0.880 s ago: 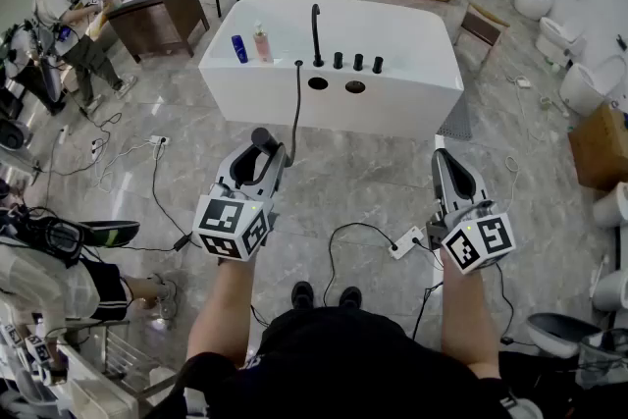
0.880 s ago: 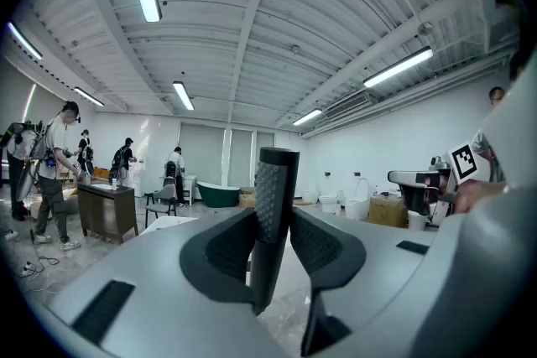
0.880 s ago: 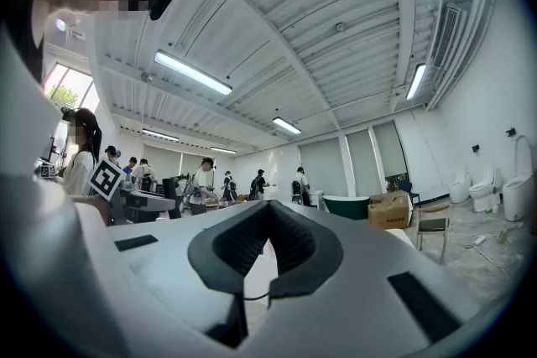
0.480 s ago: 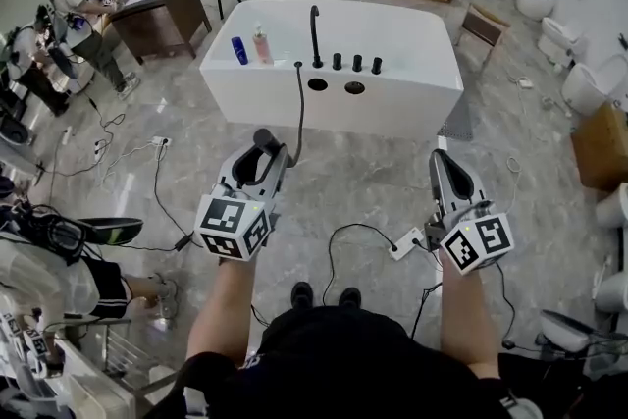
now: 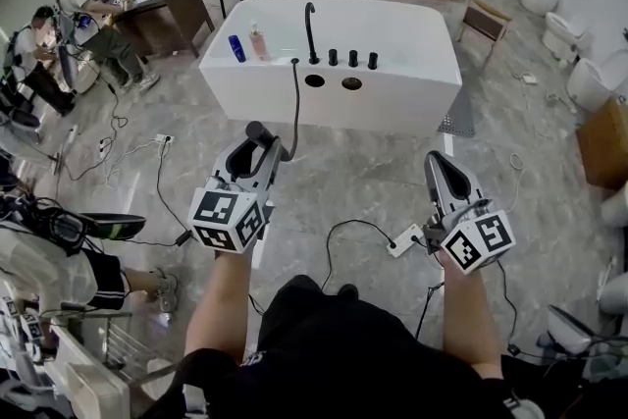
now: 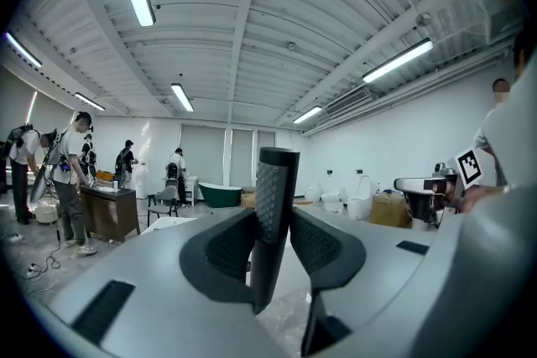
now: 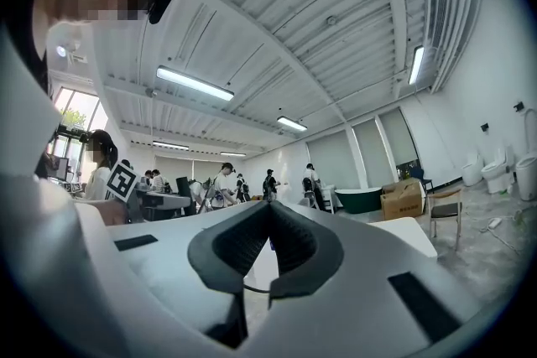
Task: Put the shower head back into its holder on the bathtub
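Two handheld grippers are in view. The left gripper (image 5: 257, 152) (image 6: 270, 239) is clamped on the one dark grey, stick-shaped shower head (image 5: 260, 134) (image 6: 273, 214). The right gripper (image 5: 444, 174) (image 7: 268, 243) has its jaws pressed together with nothing between them.

Well ahead of both grippers stands one white rectangular bathtub (image 5: 412, 103). Its deck carries one black gooseneck tap (image 5: 310, 29), three black knobs (image 5: 352, 59) and two round holes (image 5: 315, 81). Two bottles, one blue (image 5: 238, 48) and one pink (image 5: 259, 42), stand on the rim ahead and left of the left gripper.

One thin black hose (image 5: 294, 108) runs from the tub deck down toward the left gripper; its lower stretch is lost behind the jaws. The shower head's bottom end is hidden by the gripper body. Which opening on the deck is the holder cannot be told.

The shower head stands nearly upright between the pads, long axis up and down, its top end above the jaws. Its dotted face is turned toward the left pad.
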